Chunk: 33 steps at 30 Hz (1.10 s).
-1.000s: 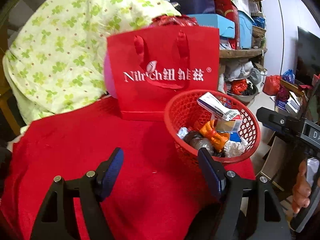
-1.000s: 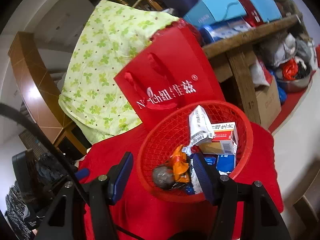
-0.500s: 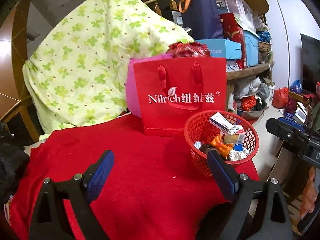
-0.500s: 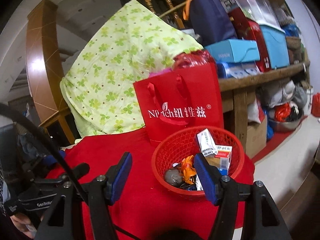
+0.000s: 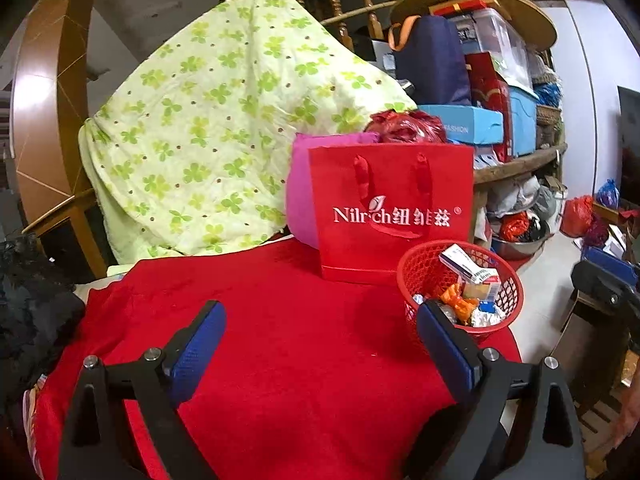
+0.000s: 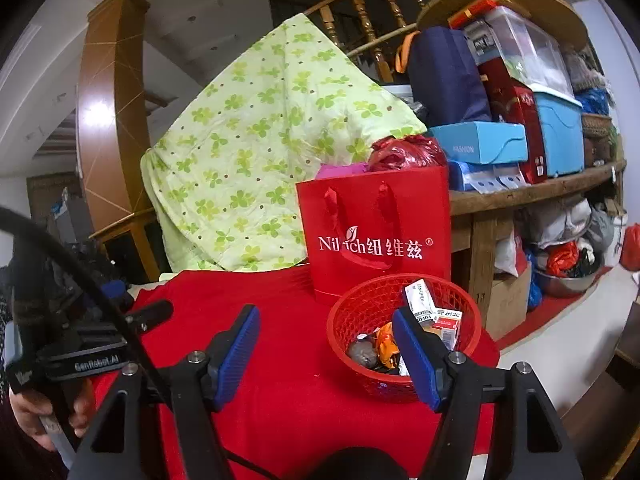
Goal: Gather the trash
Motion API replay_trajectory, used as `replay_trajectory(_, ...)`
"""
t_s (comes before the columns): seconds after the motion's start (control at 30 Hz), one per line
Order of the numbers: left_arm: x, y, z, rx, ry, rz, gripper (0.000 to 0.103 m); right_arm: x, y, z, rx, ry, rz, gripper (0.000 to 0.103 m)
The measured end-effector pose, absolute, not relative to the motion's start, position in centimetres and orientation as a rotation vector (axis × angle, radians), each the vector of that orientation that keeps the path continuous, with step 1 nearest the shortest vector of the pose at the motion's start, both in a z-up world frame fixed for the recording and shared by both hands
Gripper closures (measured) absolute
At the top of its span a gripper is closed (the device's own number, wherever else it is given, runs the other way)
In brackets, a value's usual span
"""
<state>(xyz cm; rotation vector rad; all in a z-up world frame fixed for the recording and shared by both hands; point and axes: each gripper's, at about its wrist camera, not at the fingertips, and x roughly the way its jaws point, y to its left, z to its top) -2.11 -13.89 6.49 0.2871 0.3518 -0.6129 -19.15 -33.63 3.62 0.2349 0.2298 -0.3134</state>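
Observation:
A red mesh basket (image 5: 508,280) (image 6: 360,312) stands at the right end of the red-clothed table (image 5: 288,320) (image 6: 288,352). It holds several bits of trash: a white carton (image 5: 464,266) (image 6: 418,300), an orange wrapper (image 5: 456,302) (image 6: 386,342), crumpled foil. My left gripper (image 5: 320,336) hangs open over the cloth, nothing between its blue pads. My right gripper (image 6: 326,350) is also open, jaws still opening, empty, its right fingertip overlapping the basket in the view.
A red paper bag (image 5: 392,216) (image 6: 376,232) stands just behind the basket. A green clover-print quilt (image 5: 224,128) drapes over a wooden railing at the back. A cluttered shelf (image 6: 536,192) with boxes is at the right. A hand (image 6: 36,408) holds the other gripper at lower left.
Both grippers have pulled back and risen from the basket, which now looks smaller and farther. Both jaws stand wider. The right view has rolled level.

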Motion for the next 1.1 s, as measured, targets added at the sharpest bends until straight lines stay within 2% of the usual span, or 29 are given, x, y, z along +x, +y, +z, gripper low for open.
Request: replay_trajectory(1.1,-4.4,-9.5,7.2,0.256,0.348,-0.579,0.007,-19.1,-28.1,4.1,0.149,0.258,-0.321,0.031)
